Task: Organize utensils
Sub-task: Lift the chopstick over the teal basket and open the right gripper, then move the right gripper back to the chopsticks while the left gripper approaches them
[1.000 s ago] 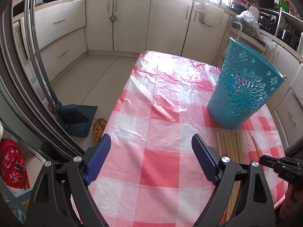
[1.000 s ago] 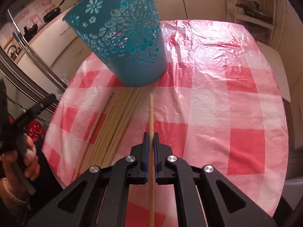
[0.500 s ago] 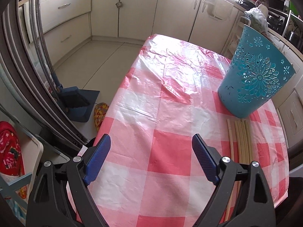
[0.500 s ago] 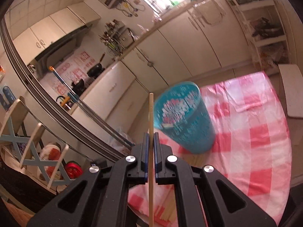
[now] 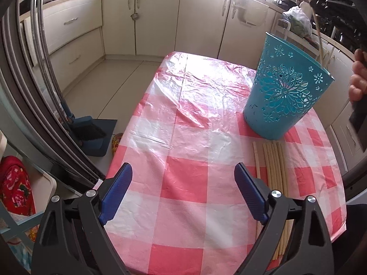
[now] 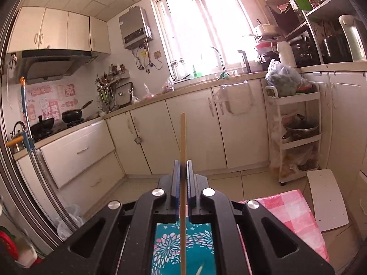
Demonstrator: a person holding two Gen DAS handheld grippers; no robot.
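Nearest in the left wrist view, the left tongs (image 5: 182, 189) stand wide apart and carry nothing, poised over the pink-and-white checked plastic cloth of the table (image 5: 183, 151). Just beside them lies a row of pale wooden chopsticks (image 5: 274, 167), side by side, their far ends touching or nearly touching the foot of the turquoise perforated plastic basket (image 5: 284, 94).

The right tongs (image 6: 182, 171) are clamped on a single pale wooden chopstick (image 6: 182, 142), held upright above the basket's mouth, whose inside (image 6: 169, 245) shows straight below the tongs. At least one pale stick already lies in there.

So the job looks barely begun: one chopstick seems about to go in, and the row on the table is left to collect.

Farther off, a white tiered trolley (image 6: 296, 137) stands near the table's far end, with cream kitchen cabinets (image 5: 158, 20) behind, and a dark dustpan and brush (image 5: 91, 135) on the floor. None of these blocks the drop; the basket's rim is the only thing to clear.
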